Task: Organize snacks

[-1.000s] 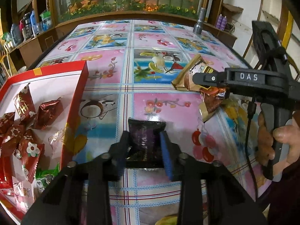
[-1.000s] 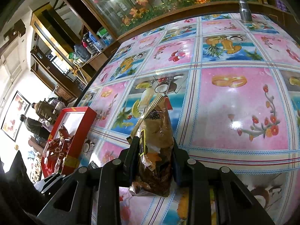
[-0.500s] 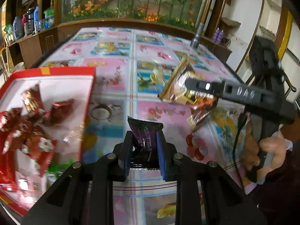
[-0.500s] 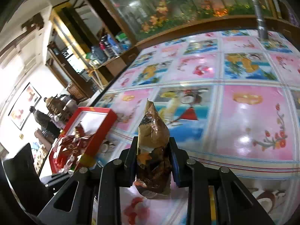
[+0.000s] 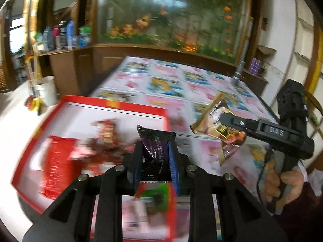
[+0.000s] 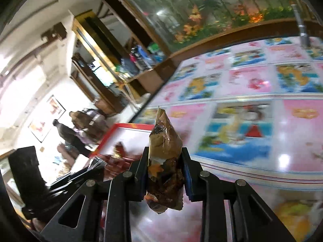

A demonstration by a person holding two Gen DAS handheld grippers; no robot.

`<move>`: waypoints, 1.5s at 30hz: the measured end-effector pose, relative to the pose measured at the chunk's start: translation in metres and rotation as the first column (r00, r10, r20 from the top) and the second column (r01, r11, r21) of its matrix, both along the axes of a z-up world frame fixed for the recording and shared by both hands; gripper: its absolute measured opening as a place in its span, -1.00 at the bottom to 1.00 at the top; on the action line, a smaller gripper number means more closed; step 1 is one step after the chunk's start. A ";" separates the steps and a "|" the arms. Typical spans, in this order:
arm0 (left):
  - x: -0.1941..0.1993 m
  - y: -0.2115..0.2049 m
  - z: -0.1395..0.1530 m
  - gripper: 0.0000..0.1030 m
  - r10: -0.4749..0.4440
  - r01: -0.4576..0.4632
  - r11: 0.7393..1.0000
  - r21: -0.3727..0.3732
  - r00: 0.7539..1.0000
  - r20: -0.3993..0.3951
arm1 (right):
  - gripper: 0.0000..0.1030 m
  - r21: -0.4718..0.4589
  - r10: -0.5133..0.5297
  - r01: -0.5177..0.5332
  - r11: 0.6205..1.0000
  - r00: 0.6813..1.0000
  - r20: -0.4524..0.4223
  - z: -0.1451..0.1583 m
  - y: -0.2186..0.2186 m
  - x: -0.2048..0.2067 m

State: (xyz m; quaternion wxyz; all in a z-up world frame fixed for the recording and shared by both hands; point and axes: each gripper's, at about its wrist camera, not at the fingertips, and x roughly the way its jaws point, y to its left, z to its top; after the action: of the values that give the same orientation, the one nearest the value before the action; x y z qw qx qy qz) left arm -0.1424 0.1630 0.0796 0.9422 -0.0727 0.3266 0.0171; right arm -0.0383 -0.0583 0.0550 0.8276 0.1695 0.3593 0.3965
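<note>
Your left claw pinches a dark purple snack packet between its blue pads; the packet stands upright, and its small white print is too blurred to read. It hangs above the right edge of the red box, which lies at the left edge of the counter. Inside the box you see red wrapped sweets and a flat red pack, all smeared by motion. A green wrapper shows just under the claw, near the box's right wall.

Your right claw pinches a brown and gold snack bag, with the pointed end up. In the left view this bag is held in the air above the counter, to the right of the box and apart from it. The letters "DAS" stand on the body of the right claw; your hand grips its handle below. The print on the bag cannot be read.

The counter carries a cloth of pink and blue picture squares. The middle and the far part of the counter are open. At the far right corner stands a slim metal cylinder. Beyond the far edge is a wooden cabinet with bottles on it, and a white cup stands off the counter's left side.
</note>
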 end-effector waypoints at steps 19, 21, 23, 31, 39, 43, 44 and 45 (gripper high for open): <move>0.005 0.079 -0.015 -0.51 0.273 -0.267 0.949 0.169 0.962 -0.018 | -0.22 -0.035 0.151 -0.153 0.988 0.987 -0.050 -0.006 0.169 -0.011; 0.003 0.081 -0.013 -0.22 0.278 -0.273 0.950 0.150 0.960 -0.016 | 0.09 -0.074 0.108 -0.109 0.991 0.994 -0.017 -0.002 0.164 -0.014; -0.004 0.079 -0.009 0.44 0.288 -0.286 0.947 0.147 0.958 0.008 | 0.15 -0.060 0.070 -0.069 0.996 0.997 0.014 0.003 0.150 -0.016; -0.036 0.044 0.014 0.68 0.307 -0.329 0.913 0.241 0.943 0.127 | 0.31 -0.084 -0.026 0.040 0.996 0.988 0.153 0.027 0.097 -0.041; -0.077 0.012 0.030 0.78 0.286 -0.329 0.908 0.260 0.939 0.189 | 0.42 -0.152 -0.057 0.110 0.982 0.947 0.316 0.049 0.062 -0.117; -0.102 0.006 0.037 1.00 0.286 -0.334 0.911 0.240 0.934 0.216 | 0.46 -0.181 -0.045 0.117 0.977 0.932 0.360 0.052 0.056 -0.149; -0.109 0.004 0.040 1.00 0.280 -0.333 0.912 0.238 0.932 0.229 | 0.46 -0.187 -0.041 0.115 0.976 0.932 0.361 0.053 0.054 -0.156; -0.114 0.003 0.042 1.00 0.278 -0.334 0.912 0.239 0.930 0.239 | 0.46 -0.191 -0.037 0.114 0.975 0.931 0.363 0.053 0.054 -0.162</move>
State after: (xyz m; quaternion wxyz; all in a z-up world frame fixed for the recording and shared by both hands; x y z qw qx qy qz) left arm -0.2568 0.1659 0.1217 0.9566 0.0071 0.2093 0.2028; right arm -0.2000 -0.0041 0.1079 0.9069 0.0206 0.2359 0.3484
